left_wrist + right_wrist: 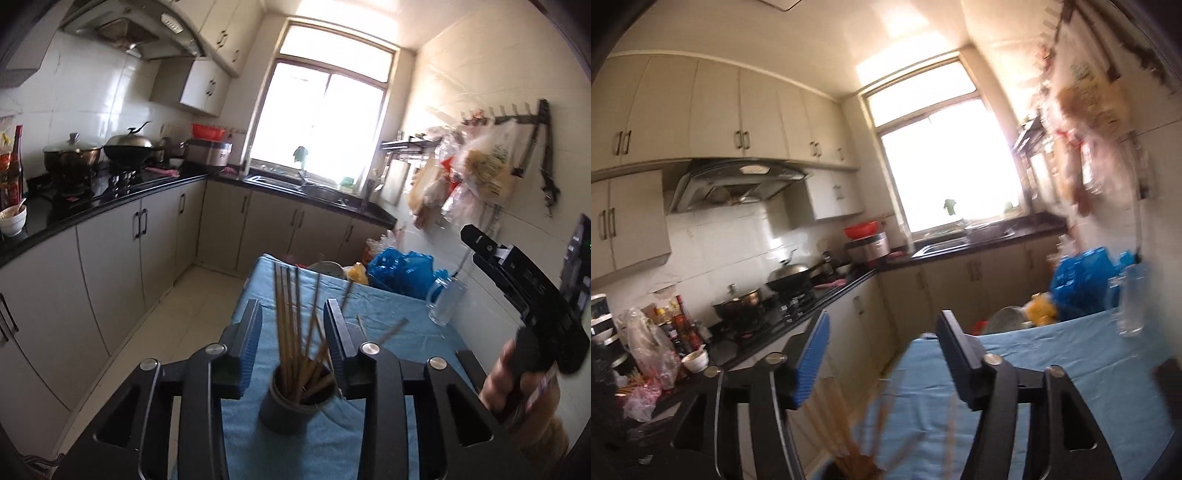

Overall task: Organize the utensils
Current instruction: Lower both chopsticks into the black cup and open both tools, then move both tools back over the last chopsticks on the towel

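In the right wrist view the chopsticks (846, 439) are smeared by blur, and the cup (849, 470) holding them is cut off by the bottom edge. The glass (1131, 301) at far right and the bags (1086, 122) on the wall are blurred as well. In the left wrist view the right gripper (466, 232) runs off the right edge, its fingers not separable, and the hand (517, 384) holding it is blurred.

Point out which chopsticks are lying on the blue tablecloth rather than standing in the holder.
The loose chopsticks lying flat on the tablecloth, just right of the left gripper; the others stand bundled upright in the dark round holder.
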